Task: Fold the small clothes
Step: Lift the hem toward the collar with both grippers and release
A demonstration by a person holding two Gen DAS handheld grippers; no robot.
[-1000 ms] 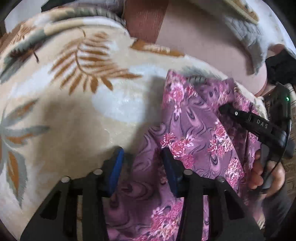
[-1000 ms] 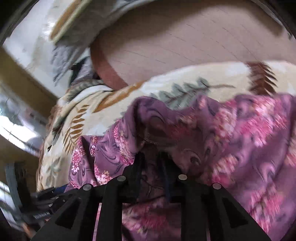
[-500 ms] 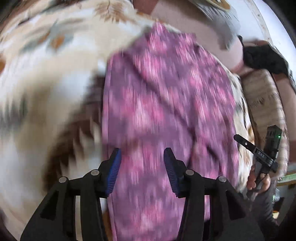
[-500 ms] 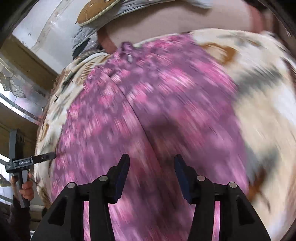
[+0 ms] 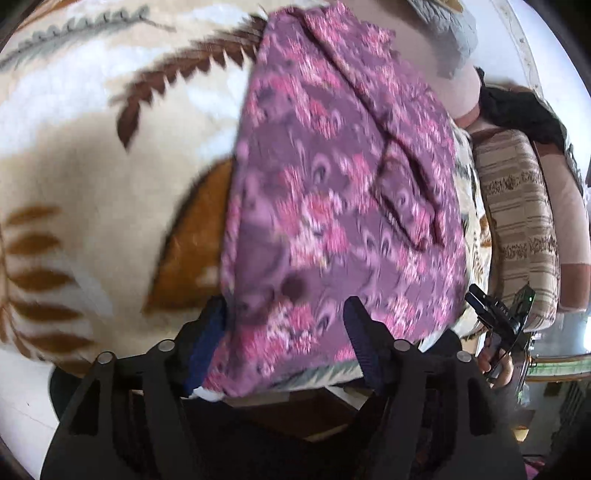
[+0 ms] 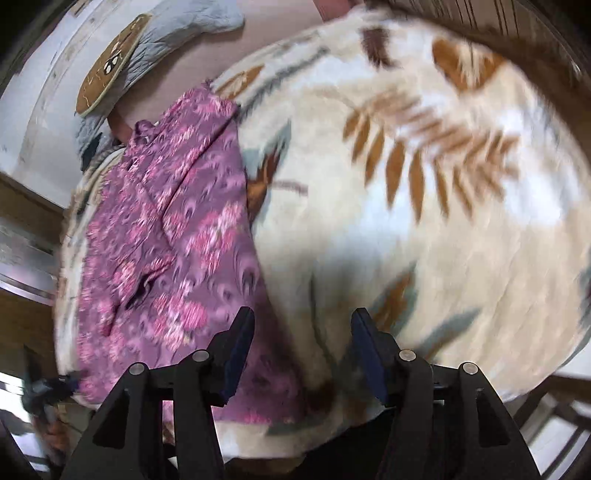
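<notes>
Cream leaf-print blanket (image 6: 424,229) covers the bed, and the purple garment (image 5: 332,192) lies flat along it as a long strip. Left gripper (image 5: 286,332) and right gripper (image 6: 303,350) are both opening, seemingly gripping nothing, though motion blur softens the edges.

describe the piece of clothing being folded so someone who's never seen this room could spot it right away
A big cream plush blanket with brown and grey leaf prints covers the bed. On one side of it lies a long purple garment with pink flower clusters, spread flat. It is the only purple, thin, floral cloth there; the grey quilted pillow beyond it is padded and plain.
</notes>
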